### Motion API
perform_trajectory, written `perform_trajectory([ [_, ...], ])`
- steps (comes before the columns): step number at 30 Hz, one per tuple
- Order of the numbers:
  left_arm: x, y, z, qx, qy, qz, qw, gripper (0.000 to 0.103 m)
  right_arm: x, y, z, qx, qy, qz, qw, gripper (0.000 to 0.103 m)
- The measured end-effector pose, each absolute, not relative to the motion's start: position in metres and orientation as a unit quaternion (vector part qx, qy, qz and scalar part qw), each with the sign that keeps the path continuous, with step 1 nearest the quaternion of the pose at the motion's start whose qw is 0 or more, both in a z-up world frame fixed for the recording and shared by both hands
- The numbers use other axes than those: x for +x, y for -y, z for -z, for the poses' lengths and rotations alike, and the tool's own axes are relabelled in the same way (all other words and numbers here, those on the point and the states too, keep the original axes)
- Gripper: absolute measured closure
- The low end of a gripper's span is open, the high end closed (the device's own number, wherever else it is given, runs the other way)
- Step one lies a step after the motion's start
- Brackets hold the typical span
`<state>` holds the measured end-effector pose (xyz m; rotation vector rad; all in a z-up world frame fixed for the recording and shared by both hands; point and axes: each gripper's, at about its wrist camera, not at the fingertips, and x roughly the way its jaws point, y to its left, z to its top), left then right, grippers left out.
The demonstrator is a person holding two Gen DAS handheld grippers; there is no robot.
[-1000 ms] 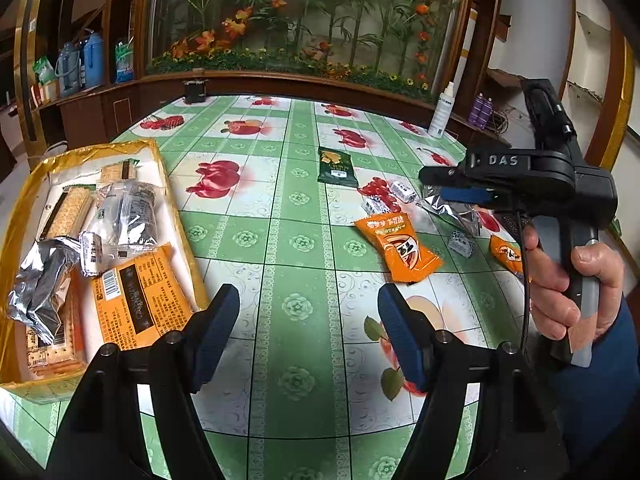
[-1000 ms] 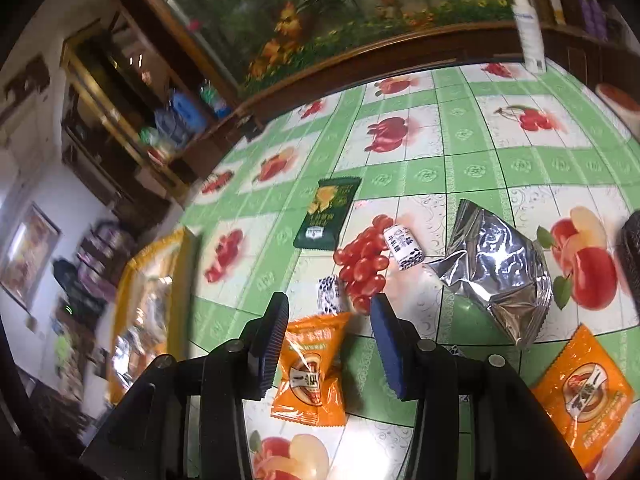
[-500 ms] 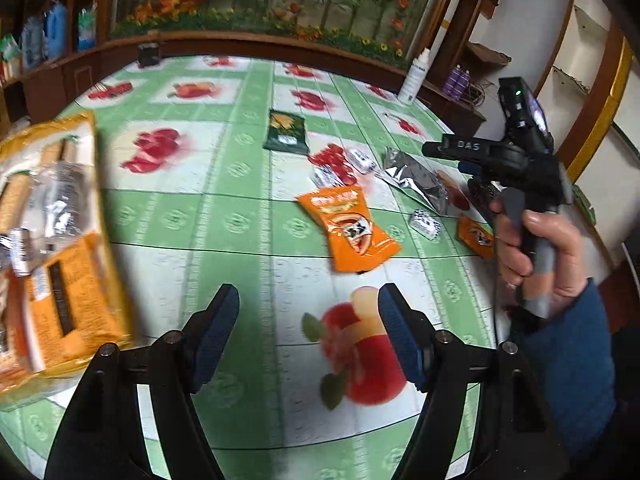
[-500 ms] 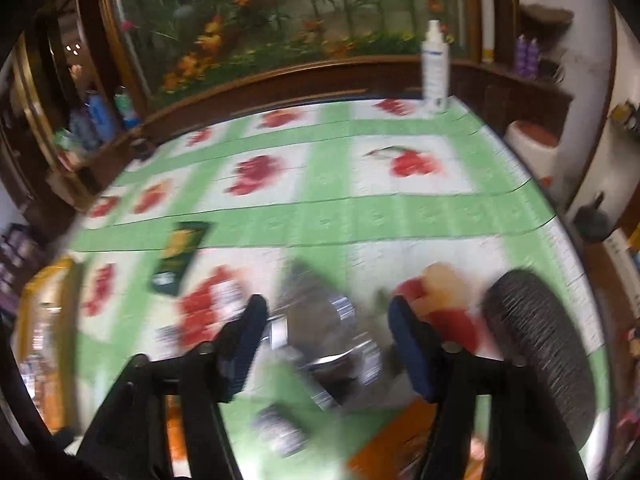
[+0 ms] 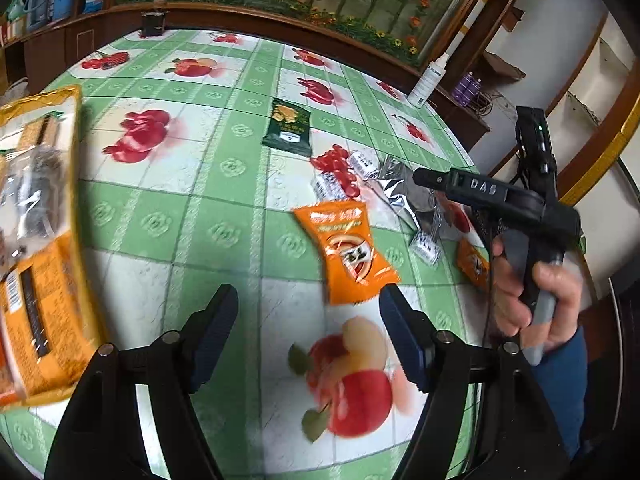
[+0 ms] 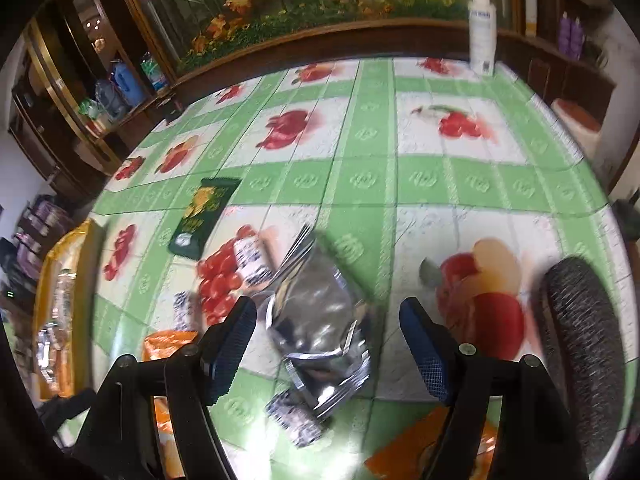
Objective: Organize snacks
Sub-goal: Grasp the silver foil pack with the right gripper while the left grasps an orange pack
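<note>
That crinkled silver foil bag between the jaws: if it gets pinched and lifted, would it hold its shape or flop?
The silver foil bag looks creased and partly flattened, so it would probably crumple further and sag rather than stay stiff. It likely weighs little for its size, since it lies so flat. Its shiny surface may be somewhat slippery. The right gripper has just been opening, and its jaws stand wide on either side, not pressing it.

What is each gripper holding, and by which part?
Nothing. The left gripper is open over bare tablecloth; the right gripper, jaws just opened, straddles the silver packet without touching.
</note>
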<state>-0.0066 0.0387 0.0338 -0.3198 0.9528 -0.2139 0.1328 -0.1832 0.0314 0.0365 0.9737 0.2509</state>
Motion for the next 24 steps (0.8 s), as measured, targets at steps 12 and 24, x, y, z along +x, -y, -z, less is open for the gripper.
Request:
perform_trajectory([
  [12,0.028,0.002,-0.021,-0.127,-0.493,0.098,0.855,0.029,0.135,0.154,-0.011,-0.062,-0.462,-0.137,0.874,0.029],
  [24,0.053,0.022,-0.006,-0.055,-0.491,0.038,0.869,0.019,0.129,0.17,-0.028,-0.01,-0.456,-0.125,0.881,0.04],
])
